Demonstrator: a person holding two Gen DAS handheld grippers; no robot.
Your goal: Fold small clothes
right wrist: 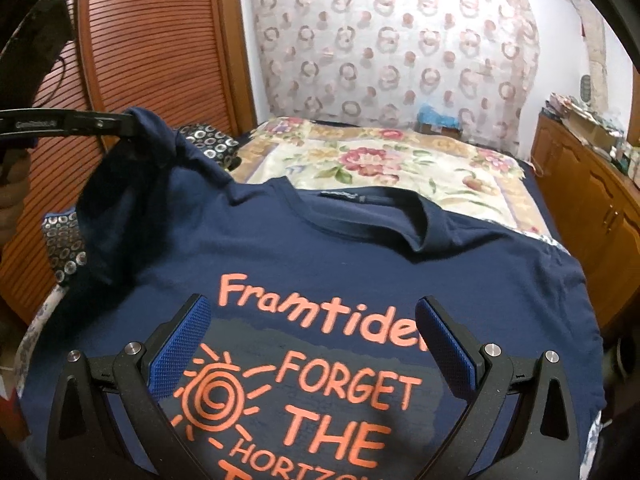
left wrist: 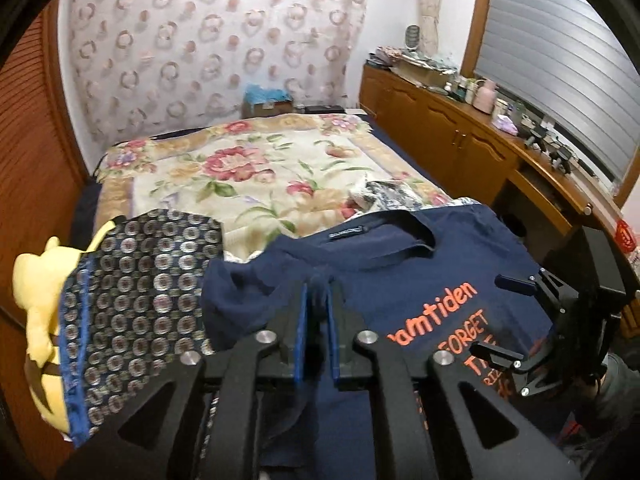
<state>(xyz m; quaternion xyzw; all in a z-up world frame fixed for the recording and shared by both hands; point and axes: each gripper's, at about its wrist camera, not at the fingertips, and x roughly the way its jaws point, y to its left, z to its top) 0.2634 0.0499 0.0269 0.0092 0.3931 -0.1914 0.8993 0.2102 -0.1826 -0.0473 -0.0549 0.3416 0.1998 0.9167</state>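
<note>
A navy T-shirt (right wrist: pixel 320 248) with orange lettering lies face up at the near end of the bed, collar toward the far wall. My left gripper (left wrist: pixel 318 296) is shut on the shirt's left sleeve (left wrist: pixel 248 292) and holds it lifted. From the right wrist view the same gripper (right wrist: pixel 132 122) comes in from the left, with the sleeve bunched in it. My right gripper (right wrist: pixel 312 320) is open and empty just above the chest print; it also shows at the right in the left wrist view (left wrist: pixel 508 316).
A dark circle-patterned cloth (left wrist: pixel 136 280) and a yellow plush toy (left wrist: pixel 36 288) lie left of the shirt. A crumpled patterned garment (left wrist: pixel 380 194) lies beyond the collar on the floral bedspread (left wrist: pixel 260 168). A wooden cabinet (left wrist: pixel 460 128) with clutter runs along the right.
</note>
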